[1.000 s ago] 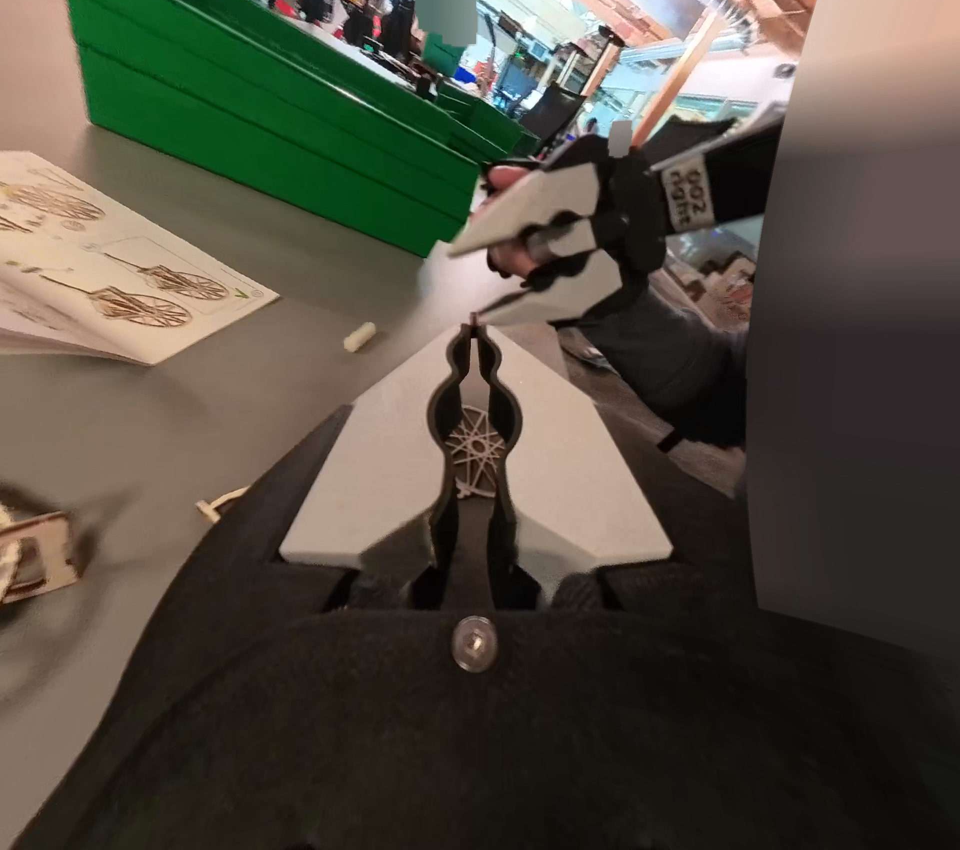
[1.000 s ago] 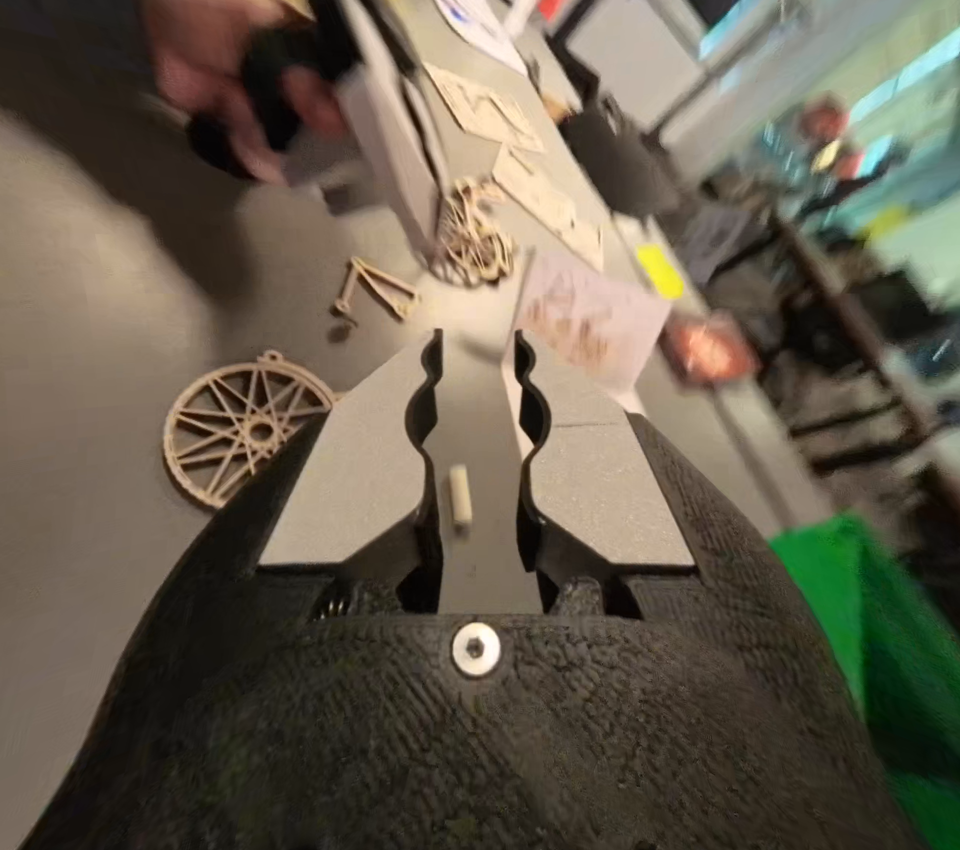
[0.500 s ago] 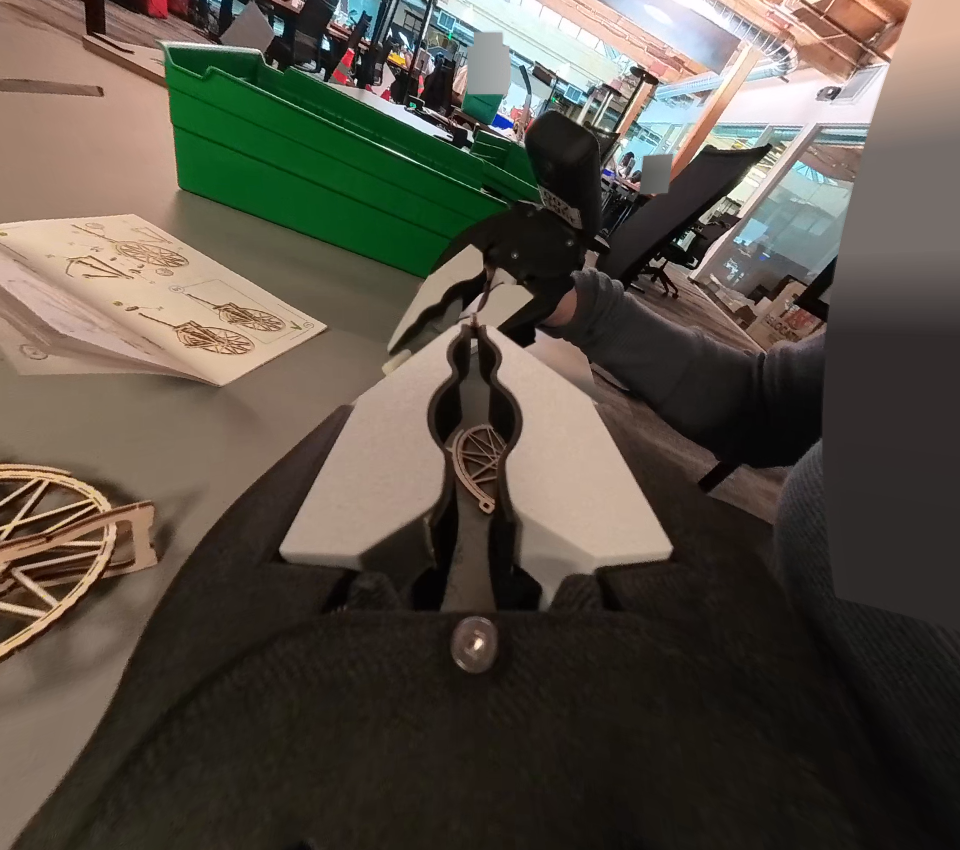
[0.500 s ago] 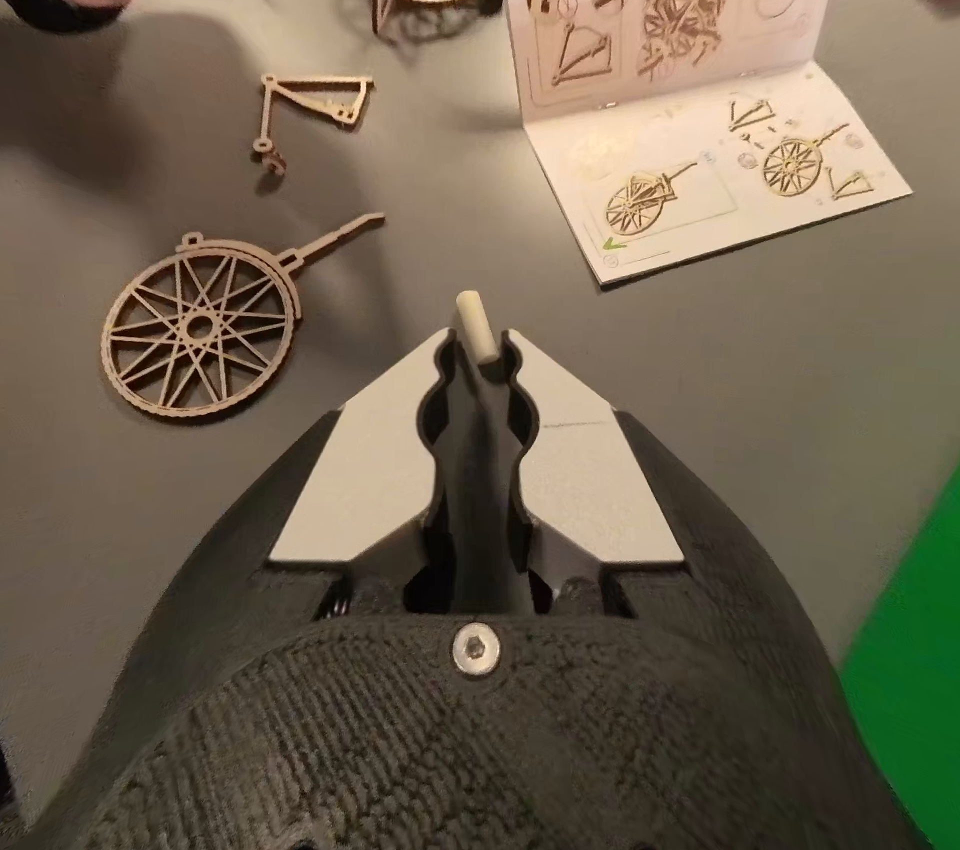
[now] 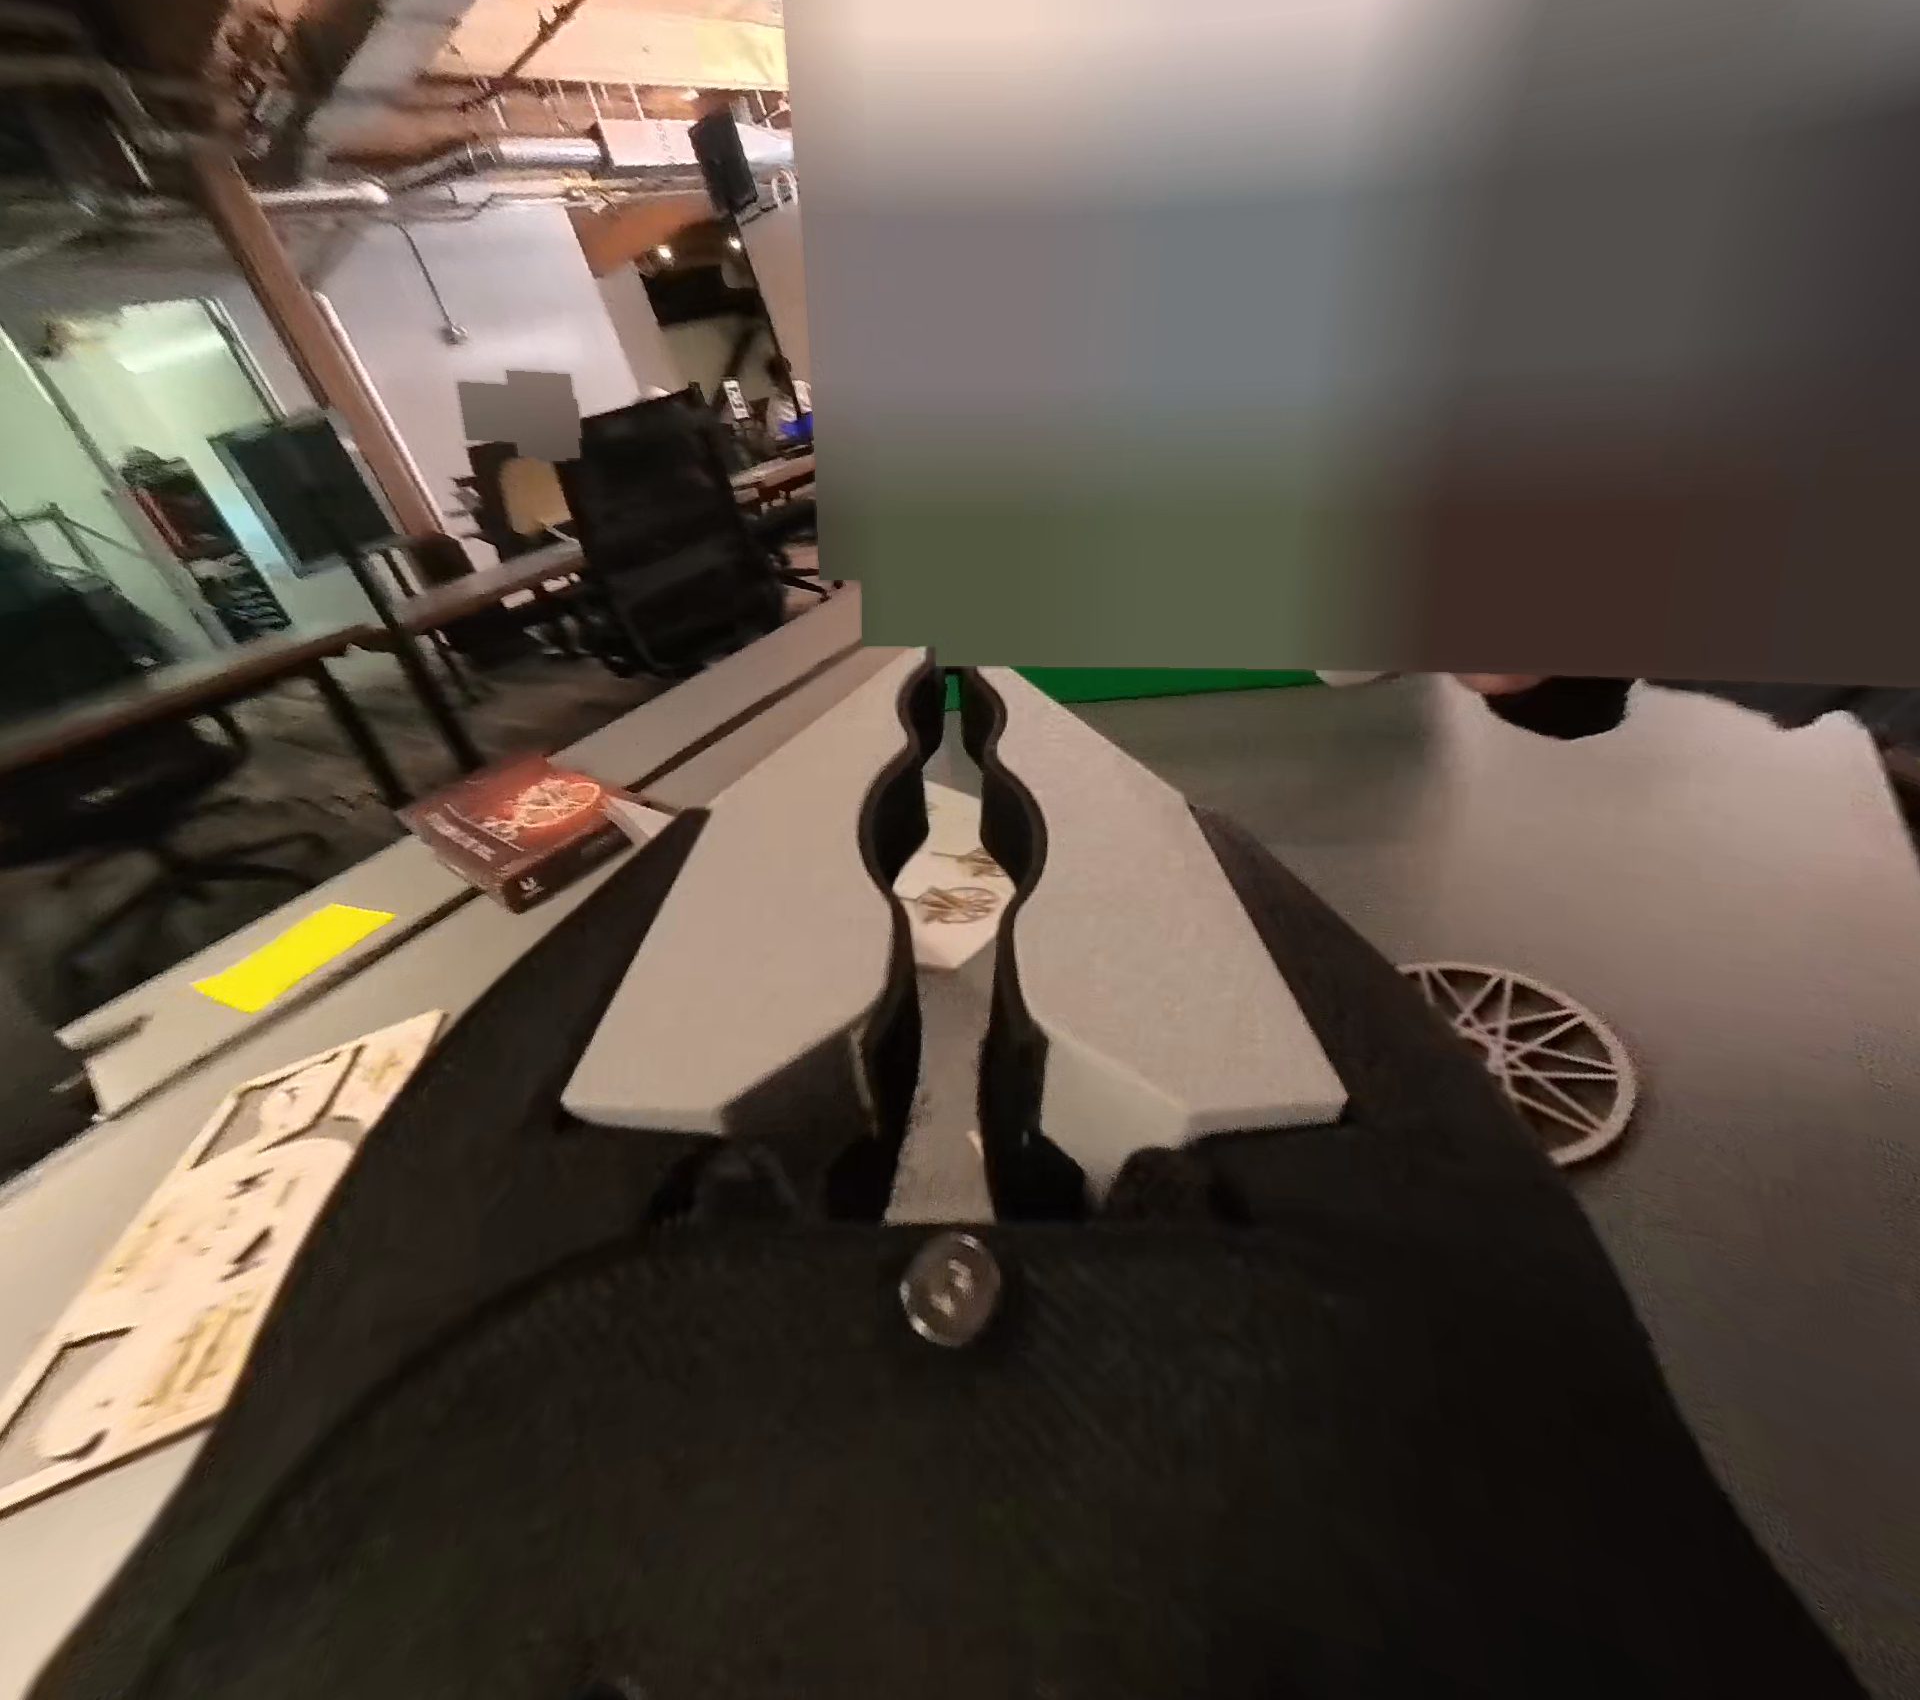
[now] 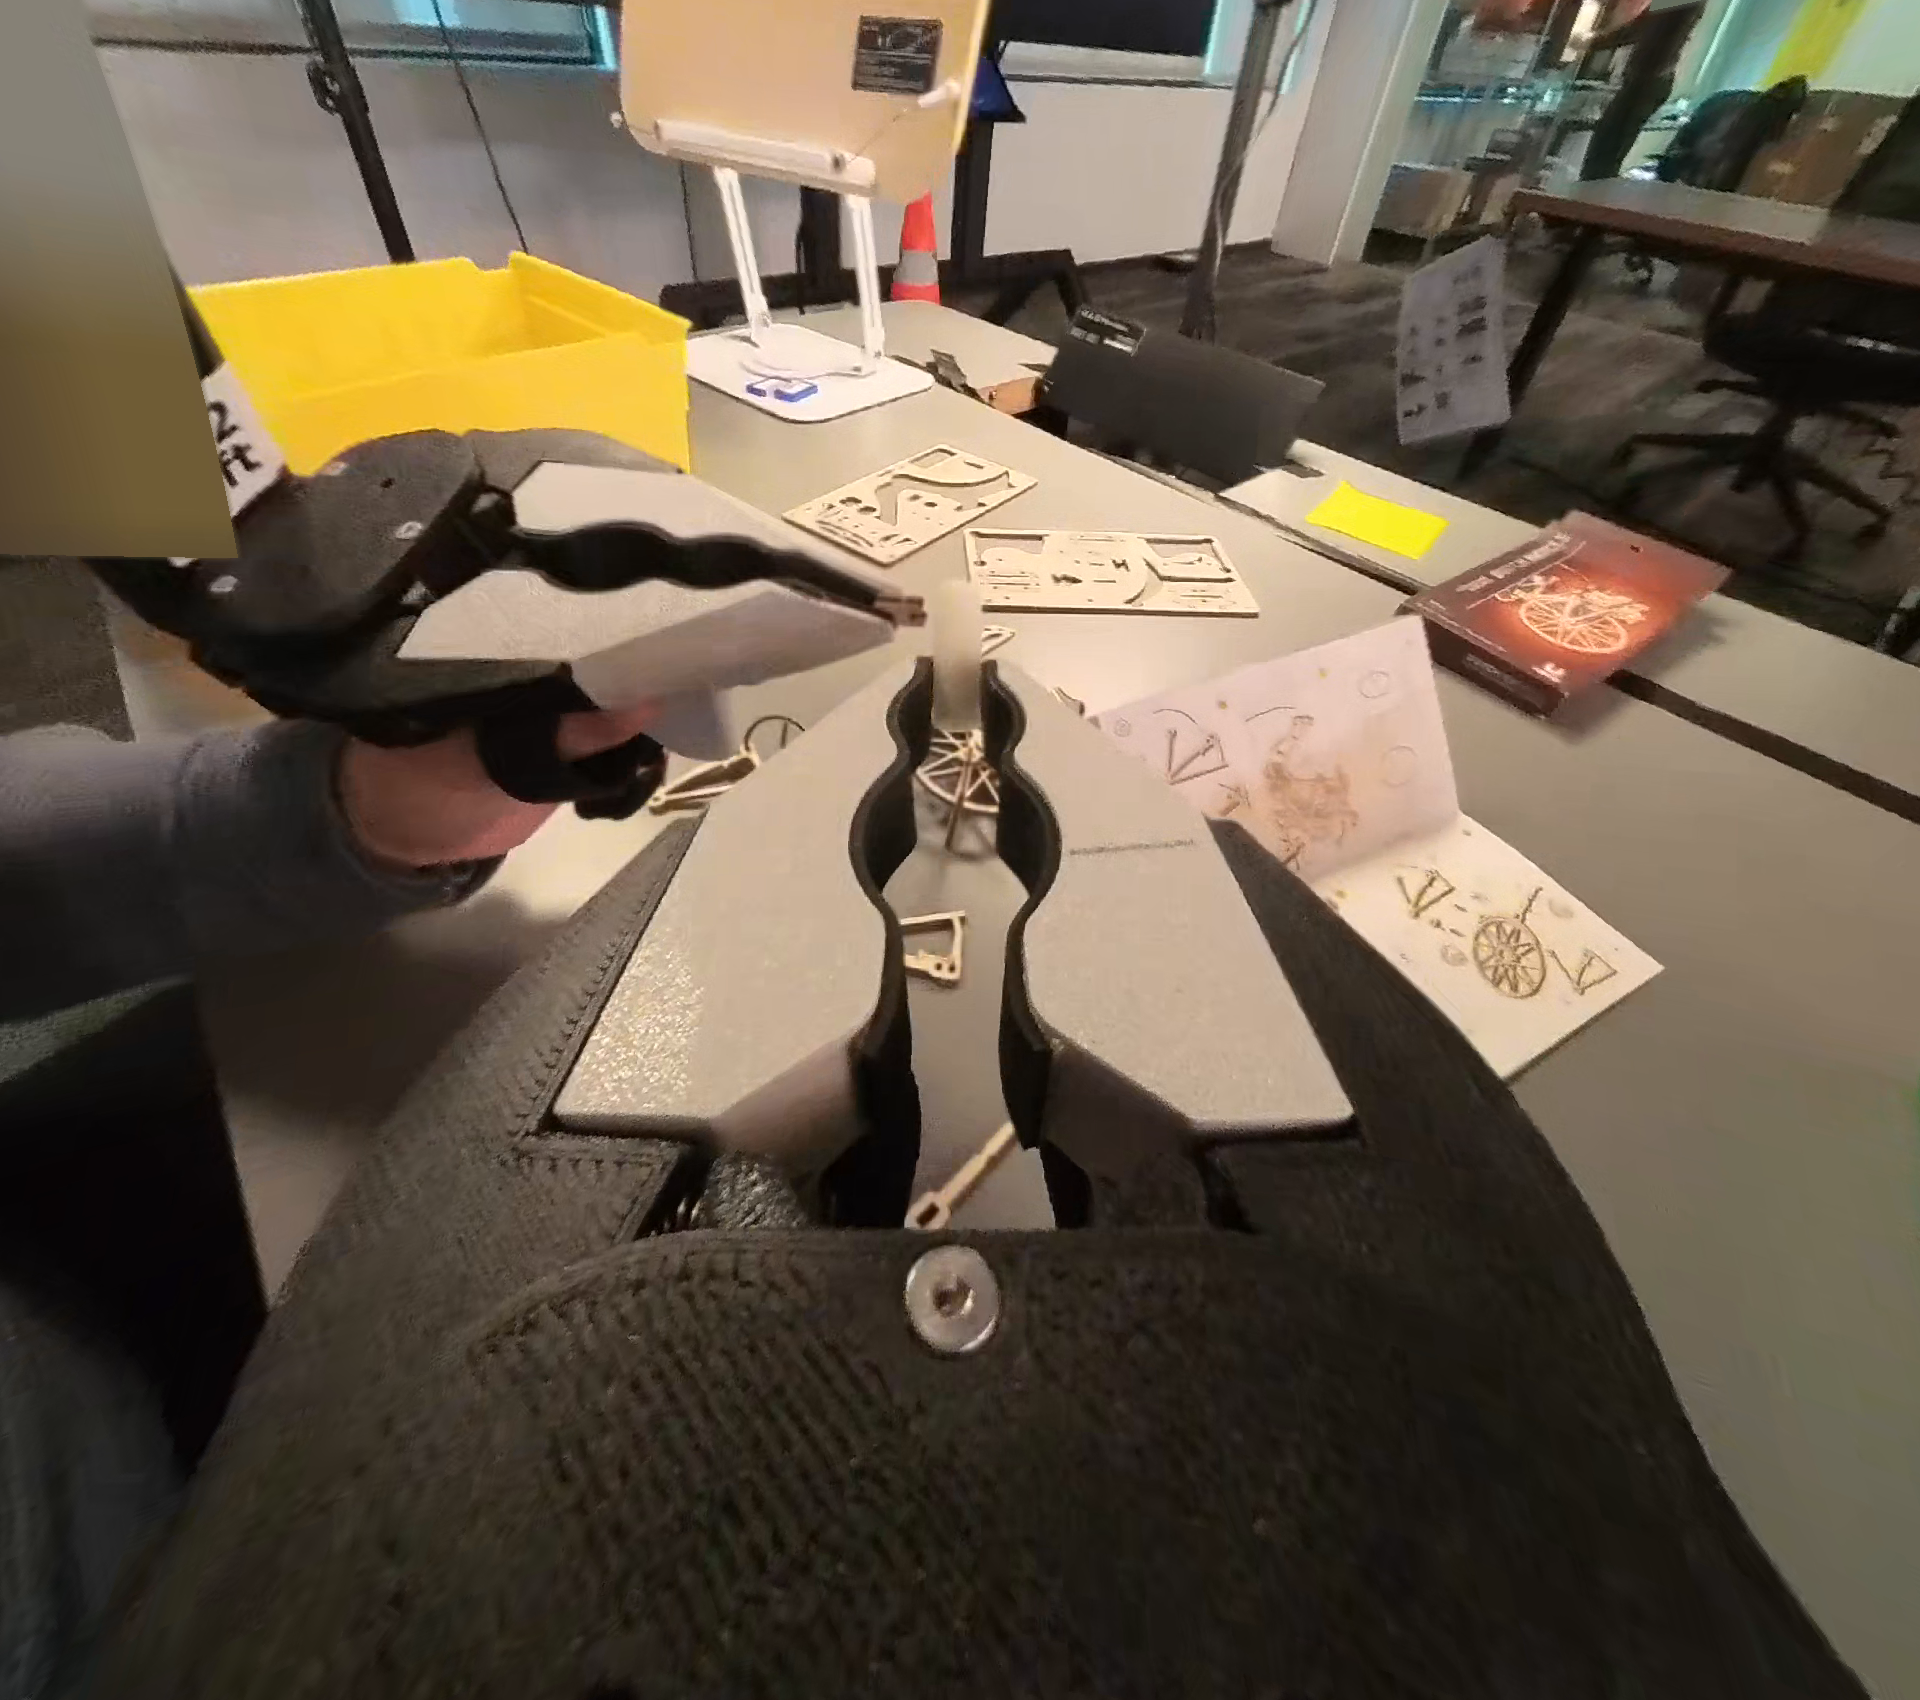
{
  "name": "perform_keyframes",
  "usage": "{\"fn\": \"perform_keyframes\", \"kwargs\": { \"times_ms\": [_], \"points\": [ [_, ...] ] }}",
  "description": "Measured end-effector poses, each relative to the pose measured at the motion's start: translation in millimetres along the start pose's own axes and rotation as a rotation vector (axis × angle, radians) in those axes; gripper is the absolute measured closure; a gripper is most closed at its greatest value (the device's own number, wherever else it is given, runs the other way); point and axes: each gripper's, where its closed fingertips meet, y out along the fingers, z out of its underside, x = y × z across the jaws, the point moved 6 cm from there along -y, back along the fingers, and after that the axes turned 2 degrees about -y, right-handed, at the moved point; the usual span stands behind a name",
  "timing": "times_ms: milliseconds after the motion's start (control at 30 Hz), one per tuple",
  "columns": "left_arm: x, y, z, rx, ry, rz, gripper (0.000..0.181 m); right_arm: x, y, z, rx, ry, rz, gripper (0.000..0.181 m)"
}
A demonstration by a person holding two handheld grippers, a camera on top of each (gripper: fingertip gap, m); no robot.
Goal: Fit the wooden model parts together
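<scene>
The right gripper pinches a pale dowel upright at its tips, above the table. The left gripper, tips nearly touching and beside the dowel, may hold something thin, though I cannot tell. Gripped so near its end, the dowel could twist or slip out if the two bump.

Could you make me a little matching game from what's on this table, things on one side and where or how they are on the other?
Things:
1. white peg
2. bin
3. instruction booklet
4. spoked wooden wheel

Descriptions:
A. yellow, at the table's far end
B. lying flat on the table
C. pinched between the right gripper fingers
D. open, one page standing up

Pairs: 1-C, 2-A, 3-D, 4-B
</scene>
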Motion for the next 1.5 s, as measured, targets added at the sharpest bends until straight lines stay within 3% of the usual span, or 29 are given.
{"fn": "perform_keyframes", "kwargs": {
  "times_ms": [500,1500],
  "points": [
    [-8,2,2,0.040,0.180,-0.031,0.180,9,5,-1,0.113,-0.137,0.025,0.175],
    [-12,1,1,0.038,0.211,-0.026,0.180,7,3,0,0.172,-0.185,0.060,0.175]
  ]
}}
